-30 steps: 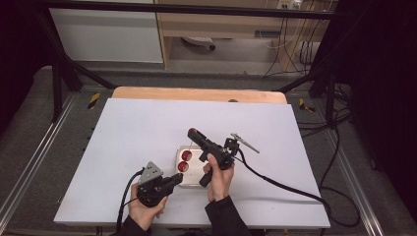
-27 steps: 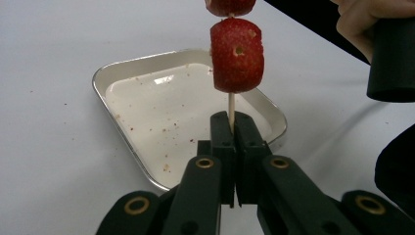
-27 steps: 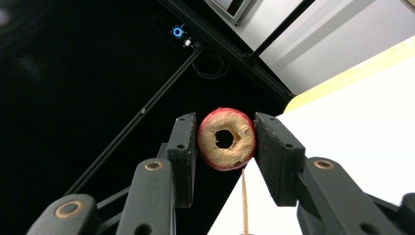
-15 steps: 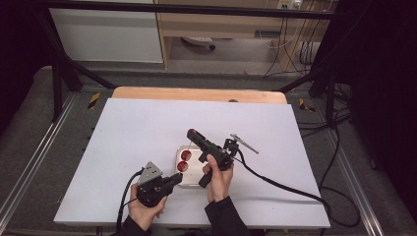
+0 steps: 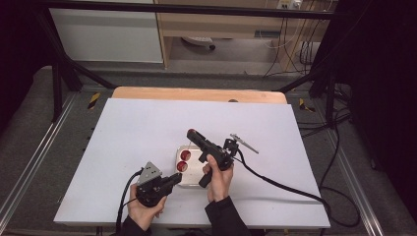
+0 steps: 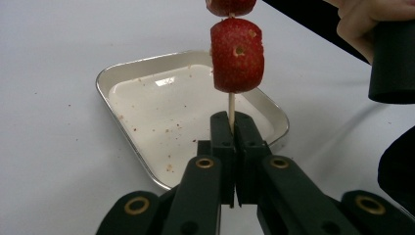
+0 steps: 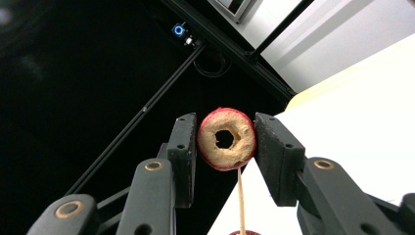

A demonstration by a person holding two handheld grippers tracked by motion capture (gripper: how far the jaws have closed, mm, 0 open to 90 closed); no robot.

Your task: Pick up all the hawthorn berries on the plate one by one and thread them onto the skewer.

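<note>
My left gripper [image 6: 231, 123] is shut on the lower end of a thin wooden skewer [image 6: 231, 104], held upright over a small metal tray [image 6: 105, 78]. Two red cored fruit pieces [image 6: 237, 55] sit threaded on the stick, also seen from above as red fruit pieces [image 5: 182, 161] beside the left gripper [image 5: 173, 178]. My right gripper [image 7: 226, 147] is shut on a third red fruit ring [image 7: 226, 138], its hole facing the camera, with the skewer [image 7: 241, 198] running just below it. From above, the right gripper [image 5: 191, 133] points up and away over the tray [image 5: 193, 182].
The tray [image 6: 166, 115] holds only crumbs. A white tabletop [image 5: 147, 128] stretches around it, with a wooden strip [image 5: 196, 93] at the far edge. The right gripper's cable [image 5: 280, 184] trails to the right. Black frame bars [image 5: 64, 73] stand at the left.
</note>
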